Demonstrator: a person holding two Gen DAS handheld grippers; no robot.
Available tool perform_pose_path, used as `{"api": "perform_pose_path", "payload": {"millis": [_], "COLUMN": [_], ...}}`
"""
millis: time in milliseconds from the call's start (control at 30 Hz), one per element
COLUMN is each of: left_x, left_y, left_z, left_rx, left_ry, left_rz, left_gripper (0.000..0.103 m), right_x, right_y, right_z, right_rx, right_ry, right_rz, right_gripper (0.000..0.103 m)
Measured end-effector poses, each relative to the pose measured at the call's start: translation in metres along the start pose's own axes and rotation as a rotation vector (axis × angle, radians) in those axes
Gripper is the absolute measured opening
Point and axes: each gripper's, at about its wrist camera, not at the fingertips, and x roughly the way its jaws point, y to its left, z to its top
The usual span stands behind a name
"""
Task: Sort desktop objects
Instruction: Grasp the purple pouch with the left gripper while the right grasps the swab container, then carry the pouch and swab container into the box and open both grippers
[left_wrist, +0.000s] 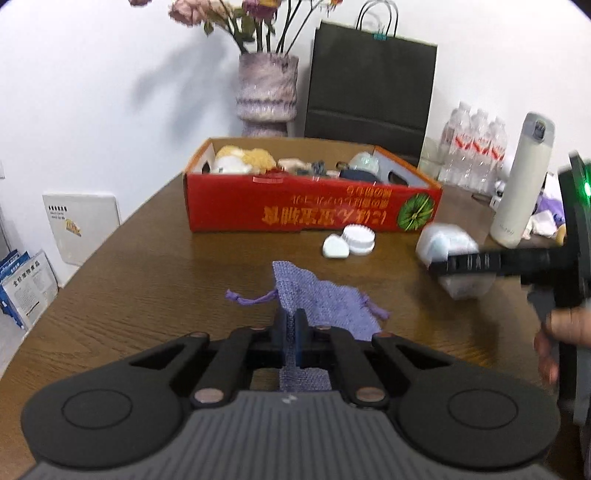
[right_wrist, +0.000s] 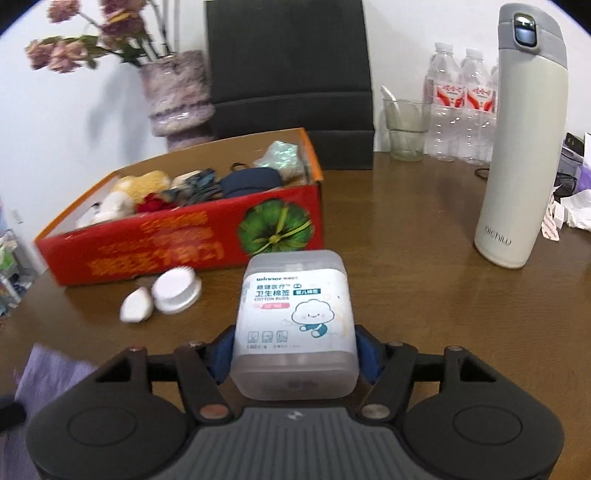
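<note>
Frosted plastic cotton-bud box (right_wrist: 295, 325), cloud cartoon label, clamped in right claw (right_wrist: 295, 354).

A purple woven drawstring pouch (left_wrist: 325, 306) lies flat; a clear cotton-bud box (right_wrist: 295, 325) is clamped upright.

Both wrist cams low over table (left_wrist: 147, 258), facing wall, sharing red box (left_wrist: 295, 206), R closer

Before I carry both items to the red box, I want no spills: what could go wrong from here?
The cotton bud box is pinched only near its rear end by the right gripper, so it might tip or slip. The purple pouch hangs loose from the left gripper; its drawstring could drag over the two white lids.
</note>
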Motion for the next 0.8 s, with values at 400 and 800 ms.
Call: {"api": "perform_pose_path", "payload": {"millis": [400,800], "left_x": [-0.05,-0.071], "left_y": [-0.009,-0.012], "left_z": [0.007,0.024], "left_rx": [0.026,0.046], "left_ry": [-0.119,-0.207], "left_rz": [-0.05,-0.041], "left_gripper": [0.004,0.004], "right_x": [-0.093,-0.12], "right_y": [0.039,0.047], "right_z": [-0.04,-0.038], "right_rx": [-0.084,-0.104], "right_ry": [-0.053,-0.103], "right_rz": [0.166,0.213], "right_gripper": [0.064,0.064]}}
